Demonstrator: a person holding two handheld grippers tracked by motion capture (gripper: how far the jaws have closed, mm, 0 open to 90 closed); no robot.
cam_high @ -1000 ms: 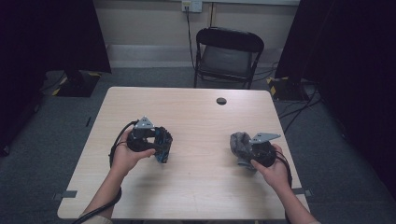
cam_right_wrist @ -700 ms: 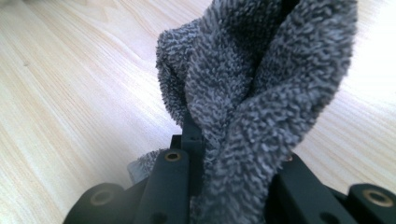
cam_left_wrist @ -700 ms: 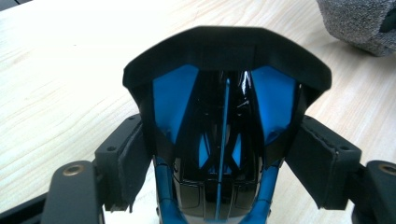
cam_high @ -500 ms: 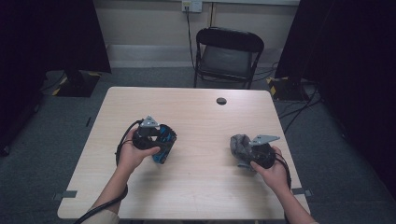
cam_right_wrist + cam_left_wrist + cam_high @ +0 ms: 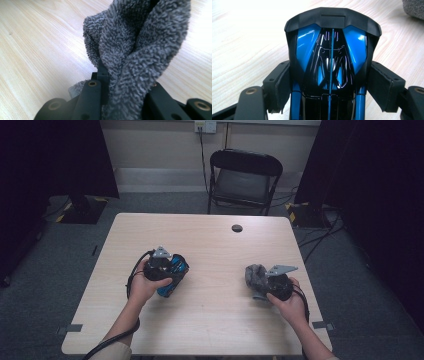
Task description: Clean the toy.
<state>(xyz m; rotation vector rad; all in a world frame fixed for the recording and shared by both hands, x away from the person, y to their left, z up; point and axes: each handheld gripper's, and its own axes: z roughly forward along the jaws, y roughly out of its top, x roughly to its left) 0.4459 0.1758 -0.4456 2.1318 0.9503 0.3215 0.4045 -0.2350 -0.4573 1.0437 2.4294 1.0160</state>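
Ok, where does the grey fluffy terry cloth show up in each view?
High view: the grey fluffy terry cloth sits right of centre, in the right gripper.
Left gripper view: a grey corner at top right.
Right gripper view: centre, bunched between the jaws.
Shared landmark: the pale wooden table.

A pale wooden table (image 5: pixel 210 320) with a dark grommet (image 5: pixel 237 228).

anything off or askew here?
Nothing stands out. The left gripper clamps a glossy blue-black object squarely between its jaws; the right gripper holds a bunched grey cloth. The table shows no spill or damage.
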